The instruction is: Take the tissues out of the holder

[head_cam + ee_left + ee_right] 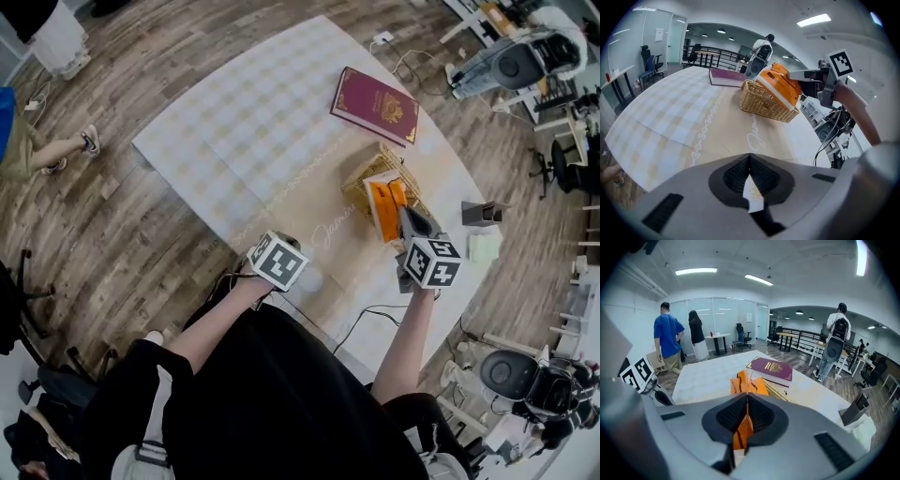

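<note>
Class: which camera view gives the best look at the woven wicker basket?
The left gripper view: the woven wicker basket shows its whole side, unblocked. The head view has it from above, partly covered by the orange tissue pack. The right gripper view catches only a sliver of rim behind that pack.

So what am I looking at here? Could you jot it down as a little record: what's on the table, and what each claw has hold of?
Surface: pale checked cloth
Holder: wicker basket, standing on the cloth
Tissues: orange pack, tilted, partly out of the basket
Right gripper: shut on the orange pack
Left gripper: shut on a small white scrap, apart from the basket
Also there: maroon book, beyond the basket
</note>
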### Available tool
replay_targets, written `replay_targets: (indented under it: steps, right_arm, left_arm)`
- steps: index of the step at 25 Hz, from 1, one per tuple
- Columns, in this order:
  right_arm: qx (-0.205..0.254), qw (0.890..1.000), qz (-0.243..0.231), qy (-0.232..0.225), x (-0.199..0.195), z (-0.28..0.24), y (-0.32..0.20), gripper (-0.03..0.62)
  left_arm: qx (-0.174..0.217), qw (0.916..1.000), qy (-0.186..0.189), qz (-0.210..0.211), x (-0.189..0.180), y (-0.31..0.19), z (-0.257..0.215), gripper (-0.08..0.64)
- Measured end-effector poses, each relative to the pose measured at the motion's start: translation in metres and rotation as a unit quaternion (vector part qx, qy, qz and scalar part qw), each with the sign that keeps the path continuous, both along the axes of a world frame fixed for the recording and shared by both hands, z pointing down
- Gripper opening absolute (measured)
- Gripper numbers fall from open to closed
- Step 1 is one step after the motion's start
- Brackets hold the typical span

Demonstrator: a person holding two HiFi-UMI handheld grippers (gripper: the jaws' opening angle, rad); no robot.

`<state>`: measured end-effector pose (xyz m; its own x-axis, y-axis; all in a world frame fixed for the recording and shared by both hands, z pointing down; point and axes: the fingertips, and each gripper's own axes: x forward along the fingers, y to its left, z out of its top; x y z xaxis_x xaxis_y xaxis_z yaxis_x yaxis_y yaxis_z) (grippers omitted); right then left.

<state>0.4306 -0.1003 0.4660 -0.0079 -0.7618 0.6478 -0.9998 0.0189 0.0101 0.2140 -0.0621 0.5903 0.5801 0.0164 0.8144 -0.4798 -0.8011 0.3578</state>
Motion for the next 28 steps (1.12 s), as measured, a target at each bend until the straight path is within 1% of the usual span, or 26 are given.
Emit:
replay_targets:
  steps: [4,8,10,18,24,28]
  right_arm:
    - [0.004,1.0,-0.008,-0.012,-0.018,0.001,0.014,0.018]
    - [0.02,0.999,-0.004,-0.042,-0.034,-0.005,0.029,0.018]
    - [0.027,0.999,-0.009,-0.044,-0.042,-0.009,0.035,0.018]
    - [0.028,0.998,-0.031,-0.054,-0.081,-0.015,0.064,0.018]
    - [0.022,0.997,-0.044,-0.064,-0.106,-0.007,0.092,0.018]
    - [0.014,0.996,-0.051,-0.066,-0.119,-0.002,0.108,0.018]
  left_arm:
    - [-0.003,1.0,-0.003,0.007,-0.007,0.015,-0.001,0.0]
    - [-0.002,0.9999,-0.005,0.01,-0.014,0.03,-0.002,0.0]
    - [-0.002,0.9999,-0.006,0.011,-0.019,0.038,-0.002,0.0]
    - [-0.004,0.9999,-0.009,0.009,-0.04,0.074,-0.001,0.0]
    - [-0.007,1.0,0.002,-0.003,-0.05,0.102,-0.003,0.0]
    - [-0.013,0.9999,0.004,-0.001,-0.056,0.126,0.0,0.0]
